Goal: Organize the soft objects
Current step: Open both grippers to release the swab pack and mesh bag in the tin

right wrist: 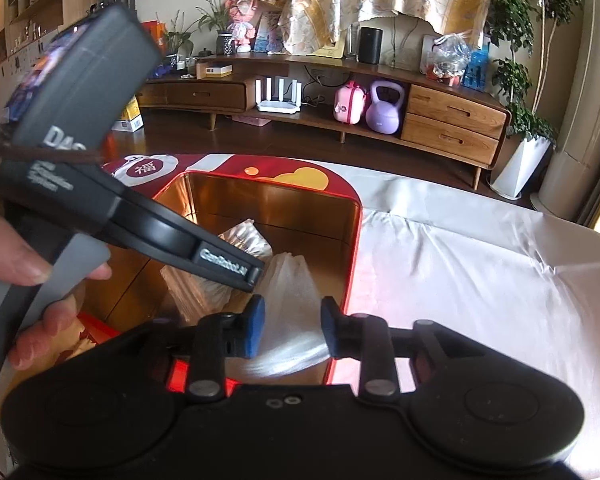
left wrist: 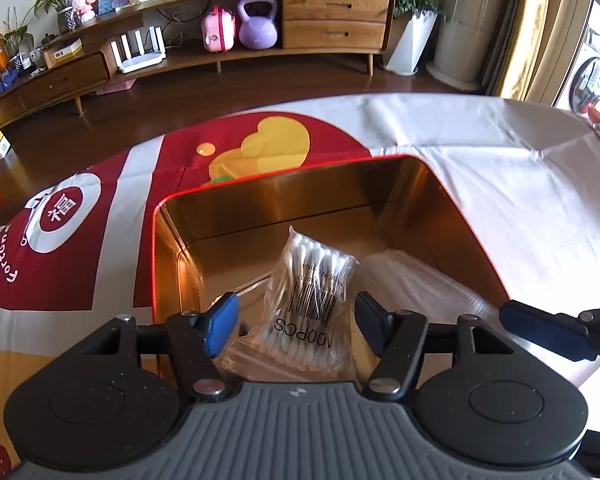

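Blue-padded fingers (left wrist: 222,326) of the left gripper (left wrist: 296,316) are spread apart over the swab bag (left wrist: 308,304), which leans inside the tin (left wrist: 168,248); whether they touch it cannot be told. Right gripper (right wrist: 290,326) fingers stand either side of a clear packet (right wrist: 292,300) at the tin's right wall, contact with the packet unclear. Beyond the tin lie a red-and-white cloth (left wrist: 520,200), then a wooden cabinet (right wrist: 452,124) holding a purple kettlebell (left wrist: 258,22).
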A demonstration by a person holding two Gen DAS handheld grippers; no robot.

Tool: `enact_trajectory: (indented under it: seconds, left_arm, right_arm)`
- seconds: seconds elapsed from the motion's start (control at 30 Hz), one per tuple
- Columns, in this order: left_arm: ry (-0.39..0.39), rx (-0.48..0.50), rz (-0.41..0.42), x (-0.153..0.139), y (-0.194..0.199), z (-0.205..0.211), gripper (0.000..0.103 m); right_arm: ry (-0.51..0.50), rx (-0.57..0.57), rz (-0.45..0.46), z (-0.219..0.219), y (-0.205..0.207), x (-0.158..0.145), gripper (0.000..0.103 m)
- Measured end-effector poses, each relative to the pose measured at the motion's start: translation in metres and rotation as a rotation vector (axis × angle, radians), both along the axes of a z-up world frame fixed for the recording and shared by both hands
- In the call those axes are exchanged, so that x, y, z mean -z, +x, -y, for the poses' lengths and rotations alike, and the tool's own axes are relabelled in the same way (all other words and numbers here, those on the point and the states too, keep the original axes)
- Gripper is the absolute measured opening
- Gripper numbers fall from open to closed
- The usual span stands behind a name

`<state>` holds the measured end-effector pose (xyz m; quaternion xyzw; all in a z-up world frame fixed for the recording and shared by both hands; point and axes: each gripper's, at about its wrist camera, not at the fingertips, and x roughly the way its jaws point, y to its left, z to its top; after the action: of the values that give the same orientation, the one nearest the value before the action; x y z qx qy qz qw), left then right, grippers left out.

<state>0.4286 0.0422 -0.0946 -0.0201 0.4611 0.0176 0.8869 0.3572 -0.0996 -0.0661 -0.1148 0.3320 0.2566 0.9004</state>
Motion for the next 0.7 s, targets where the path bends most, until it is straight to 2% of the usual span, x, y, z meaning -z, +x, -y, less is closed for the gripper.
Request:
enact_trajectory:
  seconds: [0.53,0.7]
  left_arm:
    - [-0.003,0.003,0.088,-0.056,-0.051,-0.001,0.064]
    - [-0.001,0.008,0.116,-0.074,-0.073,0.000,0.064]
  right_arm:
    - [0.072,0.027,-0.001,0.022,-0.030,-0.042,0.046]
    - [0.088,0.034,0.018,0.026,-0.045,-0.056,0.056]
